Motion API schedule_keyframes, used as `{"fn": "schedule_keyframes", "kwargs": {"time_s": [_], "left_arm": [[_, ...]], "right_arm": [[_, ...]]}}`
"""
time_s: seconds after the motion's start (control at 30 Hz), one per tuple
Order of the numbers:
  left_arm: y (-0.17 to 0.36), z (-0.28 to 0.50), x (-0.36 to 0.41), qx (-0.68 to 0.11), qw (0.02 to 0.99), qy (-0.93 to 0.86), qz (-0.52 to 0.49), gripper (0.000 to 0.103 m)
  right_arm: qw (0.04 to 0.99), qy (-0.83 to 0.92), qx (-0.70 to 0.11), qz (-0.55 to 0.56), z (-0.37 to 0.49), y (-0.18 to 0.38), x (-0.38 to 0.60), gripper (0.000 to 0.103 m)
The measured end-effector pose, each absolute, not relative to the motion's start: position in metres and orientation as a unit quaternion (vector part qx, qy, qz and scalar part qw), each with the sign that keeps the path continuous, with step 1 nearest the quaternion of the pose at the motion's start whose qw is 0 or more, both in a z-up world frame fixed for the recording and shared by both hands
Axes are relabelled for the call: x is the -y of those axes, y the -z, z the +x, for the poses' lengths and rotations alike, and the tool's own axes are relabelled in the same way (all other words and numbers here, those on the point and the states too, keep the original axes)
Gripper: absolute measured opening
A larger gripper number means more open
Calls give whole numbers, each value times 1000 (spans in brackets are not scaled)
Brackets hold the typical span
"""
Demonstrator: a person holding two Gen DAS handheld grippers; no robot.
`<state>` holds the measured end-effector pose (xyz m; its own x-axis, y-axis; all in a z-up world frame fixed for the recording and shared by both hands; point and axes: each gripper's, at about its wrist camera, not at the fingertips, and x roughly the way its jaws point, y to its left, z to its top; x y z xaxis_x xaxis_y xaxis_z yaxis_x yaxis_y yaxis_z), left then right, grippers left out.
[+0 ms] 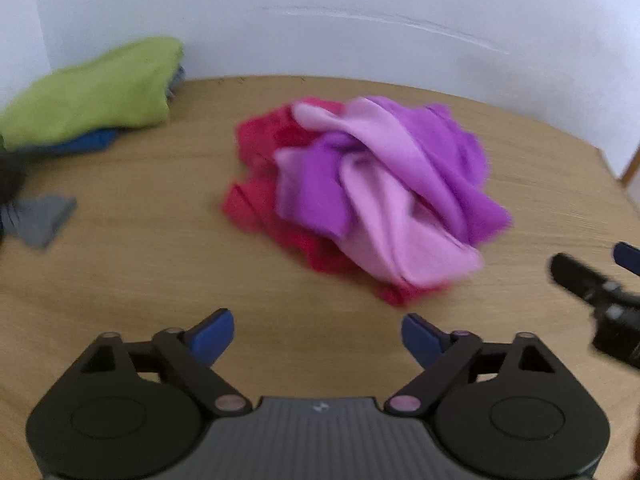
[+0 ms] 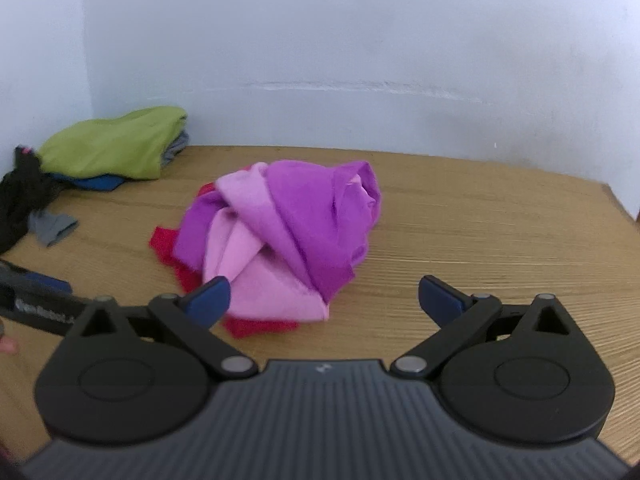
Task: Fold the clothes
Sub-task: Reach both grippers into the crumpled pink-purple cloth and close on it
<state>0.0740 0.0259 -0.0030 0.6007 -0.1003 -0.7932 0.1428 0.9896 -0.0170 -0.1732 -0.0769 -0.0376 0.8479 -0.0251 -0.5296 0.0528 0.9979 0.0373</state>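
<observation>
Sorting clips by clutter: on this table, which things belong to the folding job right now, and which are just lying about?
In play:
- purple garment, crumpled
- red garment beneath it
- left claw, open
- right claw, open

Lying about:
- green folded garment on a stack
- blue garment under it
- grey cloth
- black cloth

Left tongs hovering wide apart over the table, nothing between them. Crumpled purple garment lying atop a red one. Green folded pile sitting far left.
</observation>
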Motion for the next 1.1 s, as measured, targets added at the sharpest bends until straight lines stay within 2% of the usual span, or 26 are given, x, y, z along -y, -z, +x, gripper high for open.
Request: {"fn": "schedule_keyframes", "kwargs": {"time_s": [0.03,0.1,0.3,0.6,0.67,0.7,0.73,0.83,1.1], "left_arm": [[6,84,-26,-441,895,69,23,89],[11,102,-20,-432,898,72,30,89],[33,155,2,-420,904,58,50,91],[75,208,8,-457,888,47,29,91],[77,207,10,-452,889,67,28,81],[76,206,11,-449,889,79,26,62],[75,205,12,-448,889,90,24,40],[70,203,6,-452,886,106,-5,18],[11,161,-31,-397,911,110,-20,17]], "right_arm": [[959,25,-282,34,-162,41,80,81],[951,21,-303,56,-140,50,88,75],[929,10,-344,137,-82,86,119,76],[905,-26,-392,162,-35,124,123,75],[902,-34,-397,163,-31,128,122,57],[903,-35,-397,162,-32,128,121,30],[903,-33,-397,162,-34,128,120,9],[906,-32,-379,185,-51,119,122,7],[946,-62,-245,204,-141,24,136,6]]}}
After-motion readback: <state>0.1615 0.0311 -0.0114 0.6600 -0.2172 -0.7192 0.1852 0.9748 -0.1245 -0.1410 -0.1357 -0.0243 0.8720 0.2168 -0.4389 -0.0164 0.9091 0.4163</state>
